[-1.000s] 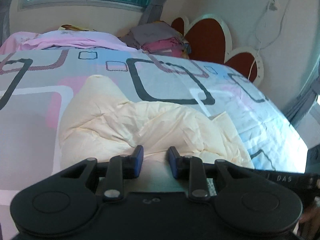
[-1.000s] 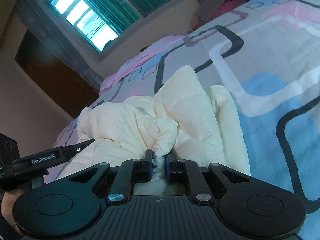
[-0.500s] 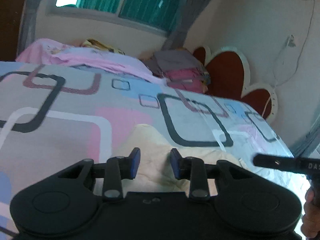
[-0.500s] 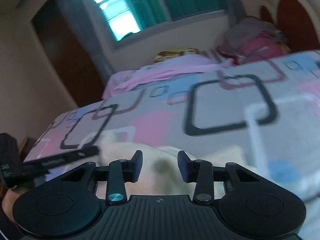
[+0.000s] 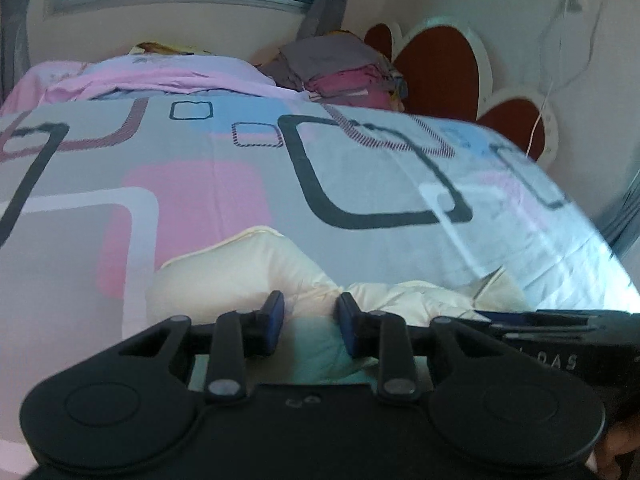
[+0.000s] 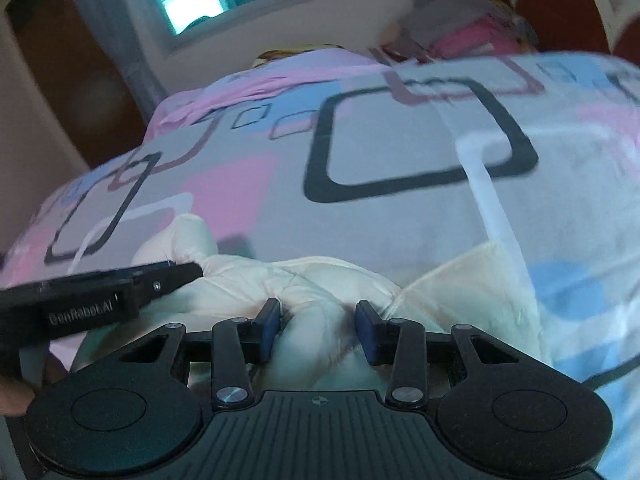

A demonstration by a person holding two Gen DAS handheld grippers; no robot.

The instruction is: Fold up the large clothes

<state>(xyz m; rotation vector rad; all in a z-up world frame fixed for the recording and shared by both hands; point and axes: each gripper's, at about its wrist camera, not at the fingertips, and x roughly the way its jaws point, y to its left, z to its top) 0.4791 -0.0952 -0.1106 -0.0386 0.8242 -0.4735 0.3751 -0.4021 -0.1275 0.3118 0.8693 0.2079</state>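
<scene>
A cream padded garment (image 5: 248, 272) lies bunched on the patterned bedspread (image 5: 360, 168), low in both views. My left gripper (image 5: 311, 326) hovers at its near edge with the blue pads a little apart; the cloth shows below the gap and the pads do not press on it. In the right wrist view the garment (image 6: 320, 280) bulges up between the pads of my right gripper (image 6: 318, 330), which stands open around the fold without pinching it. The left gripper (image 6: 188, 272) reaches in from the left, its tip against the cloth. The right gripper (image 5: 480, 314) shows at the right edge.
A stack of folded clothes (image 5: 344, 76) and a pink quilt (image 5: 160, 76) lie at the far end of the bed. A heart-shaped headboard (image 5: 440, 68) stands at the right. A white cable (image 5: 540, 120) hangs on the wall. A dark door (image 6: 60, 60) is at the left.
My right gripper has let go of the cream fold it pinched, and its pads now stand apart. Both cameras swung up across the bed and came back down to the garment.
</scene>
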